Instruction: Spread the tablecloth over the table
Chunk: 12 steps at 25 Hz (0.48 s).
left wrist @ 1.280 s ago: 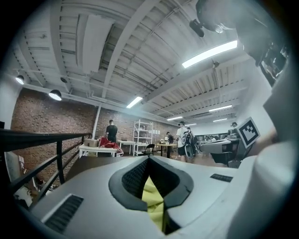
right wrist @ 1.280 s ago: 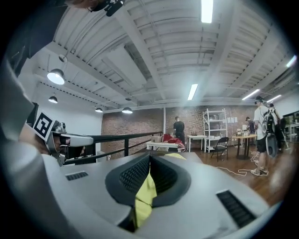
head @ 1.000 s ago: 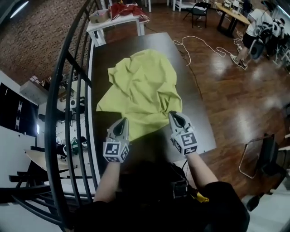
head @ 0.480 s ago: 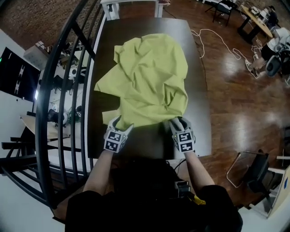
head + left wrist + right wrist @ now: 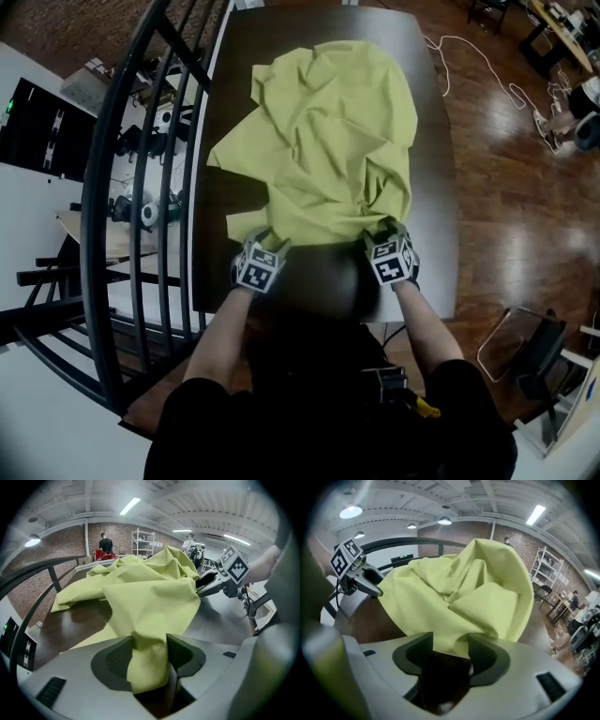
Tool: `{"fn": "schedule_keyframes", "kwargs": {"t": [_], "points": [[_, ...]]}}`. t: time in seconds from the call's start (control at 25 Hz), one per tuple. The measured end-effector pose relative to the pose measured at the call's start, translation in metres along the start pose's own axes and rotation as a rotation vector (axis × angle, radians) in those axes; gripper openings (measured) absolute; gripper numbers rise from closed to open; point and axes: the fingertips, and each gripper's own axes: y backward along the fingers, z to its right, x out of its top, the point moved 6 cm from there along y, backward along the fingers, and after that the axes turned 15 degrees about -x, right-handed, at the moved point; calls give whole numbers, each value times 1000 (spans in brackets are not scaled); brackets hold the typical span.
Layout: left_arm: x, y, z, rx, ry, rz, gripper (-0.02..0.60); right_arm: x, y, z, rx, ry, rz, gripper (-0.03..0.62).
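A yellow-green tablecloth [image 5: 328, 141] lies crumpled in folds over the dark table [image 5: 437, 234], covering its middle and far part. Both grippers sit low at the cloth's near hem by the table's front edge. My left gripper [image 5: 265, 242] has just been opening, then eased in slightly. A hanging fold of cloth [image 5: 147, 658] drapes between its parted jaws [image 5: 150, 643]. My right gripper [image 5: 386, 234] has just been opening too. The cloth's hem [image 5: 454, 639] lies loosely across its wide jaws [image 5: 451, 649]. Each gripper shows in the other's view: right gripper [image 5: 220, 581], left gripper [image 5: 361, 573].
A black metal railing [image 5: 141, 187] runs along the table's left side, with cluttered desks below it. Polished wood floor [image 5: 506, 187] lies to the right, with a white cable [image 5: 469, 66] and a folding chair [image 5: 525, 347]. A person [image 5: 105, 543] stands far back.
Both grippers dropped from above the table down to its front edge, bringing the cloth's near hem with them. Their jaws went from shut on the cloth to parted.
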Motion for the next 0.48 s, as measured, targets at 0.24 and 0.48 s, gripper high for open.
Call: {"fn": "schedule_keyframes", "kwargs": {"t": [0.24, 0.48], "points": [[28, 18, 0, -24, 31, 70, 18, 28, 13, -1, 41, 43, 103, 47], [132, 98, -9, 9, -75, 337, 17, 114, 74, 45, -96, 33, 403, 20]]}}
